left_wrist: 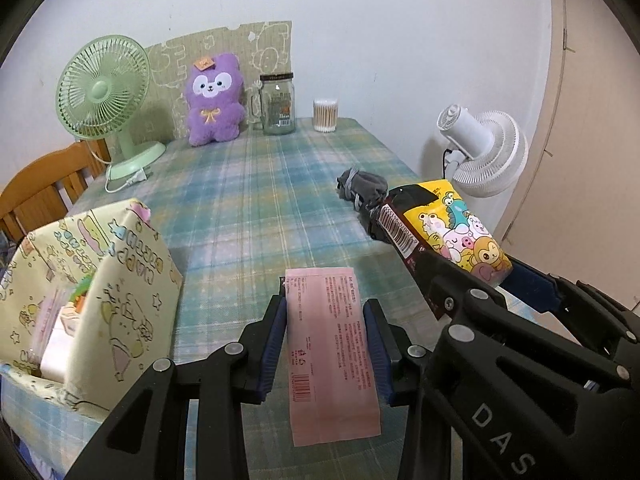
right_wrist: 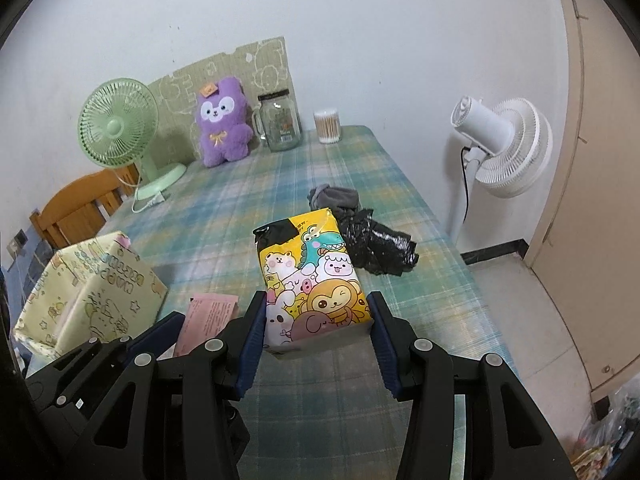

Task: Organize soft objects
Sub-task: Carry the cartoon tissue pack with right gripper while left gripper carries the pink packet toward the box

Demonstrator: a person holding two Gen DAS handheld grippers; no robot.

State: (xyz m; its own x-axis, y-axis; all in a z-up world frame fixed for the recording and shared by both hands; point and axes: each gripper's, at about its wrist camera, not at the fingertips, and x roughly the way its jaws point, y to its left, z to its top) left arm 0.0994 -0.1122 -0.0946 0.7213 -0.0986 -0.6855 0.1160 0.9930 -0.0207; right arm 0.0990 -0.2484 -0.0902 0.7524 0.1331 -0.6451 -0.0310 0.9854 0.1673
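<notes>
My left gripper (left_wrist: 326, 344) is shut on a pink soft packet (left_wrist: 332, 344) and holds it over the near part of the plaid table (left_wrist: 248, 200). My right gripper (right_wrist: 318, 332) is shut on a yellow cartoon-printed tissue pack (right_wrist: 312, 280), also seen in the left wrist view (left_wrist: 452, 228). A cream patterned fabric storage box (left_wrist: 92, 280) stands at the near left with items inside; it also shows in the right wrist view (right_wrist: 92, 292). A grey rolled cloth (right_wrist: 336, 198) and a crumpled black plastic bag (right_wrist: 380, 244) lie at the table's right. A purple plush toy (left_wrist: 214, 100) sits at the back.
A green desk fan (left_wrist: 104, 96), a glass jar (left_wrist: 278, 104) and a cotton swab tub (left_wrist: 325, 115) stand along the back wall. A white floor fan (right_wrist: 504, 144) stands right of the table. A wooden chair (left_wrist: 44, 192) is at the left edge.
</notes>
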